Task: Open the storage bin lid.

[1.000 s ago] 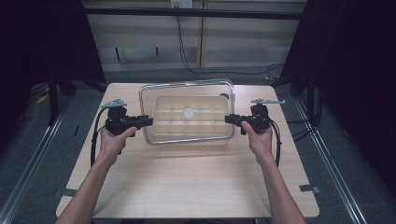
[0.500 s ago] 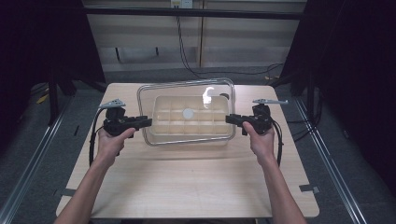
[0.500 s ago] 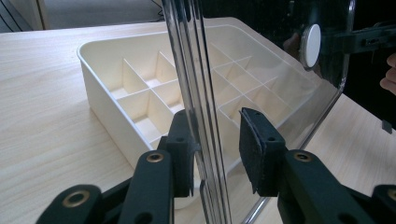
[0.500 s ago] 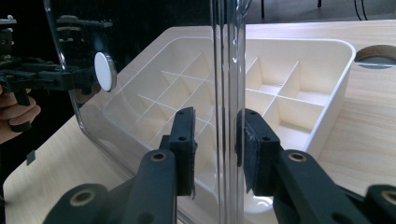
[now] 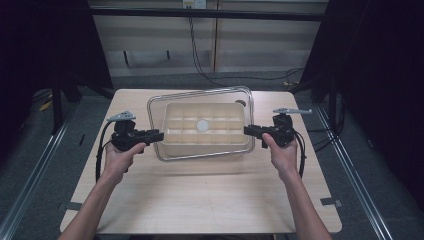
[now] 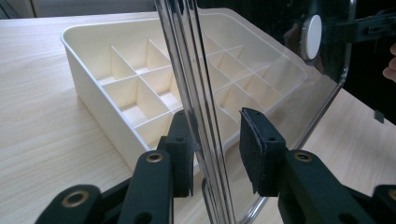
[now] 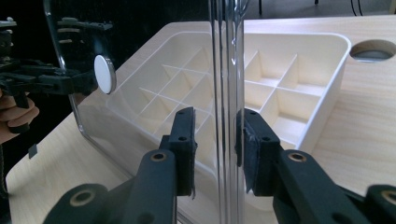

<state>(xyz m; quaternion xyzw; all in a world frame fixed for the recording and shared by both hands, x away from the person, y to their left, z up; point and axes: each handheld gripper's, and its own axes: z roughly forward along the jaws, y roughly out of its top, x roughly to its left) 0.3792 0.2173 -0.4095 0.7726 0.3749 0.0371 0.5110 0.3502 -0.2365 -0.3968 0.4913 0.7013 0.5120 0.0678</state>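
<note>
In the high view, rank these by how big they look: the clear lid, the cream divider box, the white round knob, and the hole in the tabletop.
1. Clear lid: its outline reaches past the box on every side.
2. Cream divider box.
3. White round knob and hole in the tabletop: they look about alike, and the lid's rim crosses the hole, so I won't rank them.

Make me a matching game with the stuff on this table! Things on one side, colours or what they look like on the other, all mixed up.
Things:
1. lid
2. divided box
3. round knob
4. left gripper

Descriptions:
A. black, clamped on the lid's edge
B. cream, split into little compartments
C. see-through, held over the box
D. white, in the middle of the lid

Pairs: 1-C, 2-B, 3-D, 4-A
</note>
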